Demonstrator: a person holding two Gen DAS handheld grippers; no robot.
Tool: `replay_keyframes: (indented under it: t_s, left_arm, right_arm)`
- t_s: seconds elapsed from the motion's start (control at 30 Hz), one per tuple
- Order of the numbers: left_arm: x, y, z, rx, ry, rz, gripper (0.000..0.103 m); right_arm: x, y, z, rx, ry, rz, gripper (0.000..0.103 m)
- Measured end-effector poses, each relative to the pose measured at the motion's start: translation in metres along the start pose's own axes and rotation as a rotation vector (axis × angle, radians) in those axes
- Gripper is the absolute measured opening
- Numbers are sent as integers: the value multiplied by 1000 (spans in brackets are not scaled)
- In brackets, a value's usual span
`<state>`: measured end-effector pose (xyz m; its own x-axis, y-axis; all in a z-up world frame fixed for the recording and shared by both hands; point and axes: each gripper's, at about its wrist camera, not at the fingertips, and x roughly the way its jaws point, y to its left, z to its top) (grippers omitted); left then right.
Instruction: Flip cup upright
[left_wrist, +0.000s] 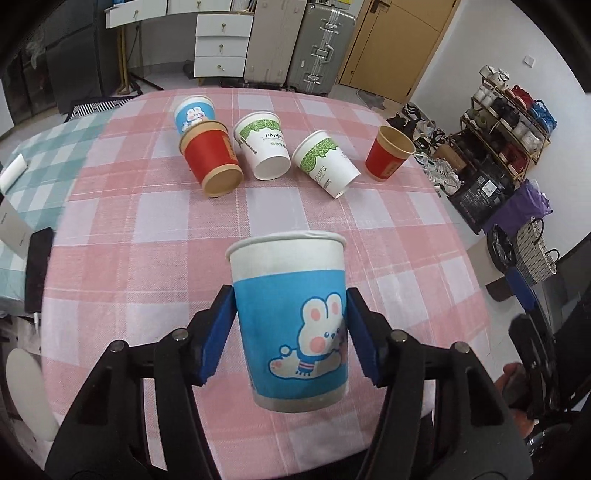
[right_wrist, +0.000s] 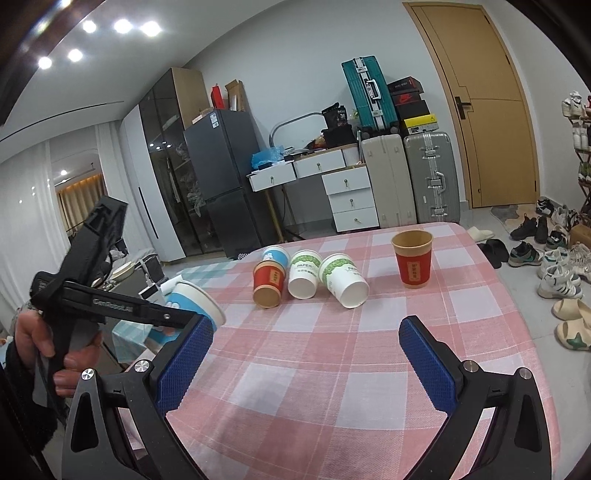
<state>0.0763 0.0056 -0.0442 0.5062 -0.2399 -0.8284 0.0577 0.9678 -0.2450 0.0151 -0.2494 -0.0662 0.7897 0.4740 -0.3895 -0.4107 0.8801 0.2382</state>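
My left gripper (left_wrist: 291, 314) is shut on a blue bunny paper cup (left_wrist: 291, 325), held above the pink checked table with its rim up; the cup also shows at the left of the right wrist view (right_wrist: 195, 299). My right gripper (right_wrist: 306, 354) is open and empty over the near part of the table. At the far side lie a second blue bunny cup (left_wrist: 194, 112), a red cup (left_wrist: 214, 158) and two white green-print cups (left_wrist: 264, 146) (left_wrist: 325, 162), all on their sides. Another red cup (left_wrist: 389, 151) stands upright at the right.
The pink checked tablecloth (left_wrist: 155, 240) covers the table; a teal checked cloth (left_wrist: 37, 166) lies to its left. Suitcases (right_wrist: 432, 177), white drawers (right_wrist: 351, 199), a door and shoes (right_wrist: 557, 277) stand beyond the table's far and right edges.
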Motion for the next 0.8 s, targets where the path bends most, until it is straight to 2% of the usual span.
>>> replay_keyframes:
  t_s: [0.2,0.33,0.43,0.6,0.8]
  left_arm:
    - [-52,0,-28,30,-37,-24,57]
    - [-67,5,-52,12,-40,-38,57]
    - [-58,10,-73,-13,-5,-39,57]
    - [-17,22,-101,-53,83,-15,57]
    - [18,34,-108,-100,100,-10,58]
  right_arm:
    - [-9,14,-3,-10,-1,8,103]
    - [-9,23,-7,-21,19,13,103]
    - [-8,30,-10,-35,36,15,103]
    - [-8,36,-15,-50,57,14,103]
    - [-5,41,-16,-58,77,9,103]
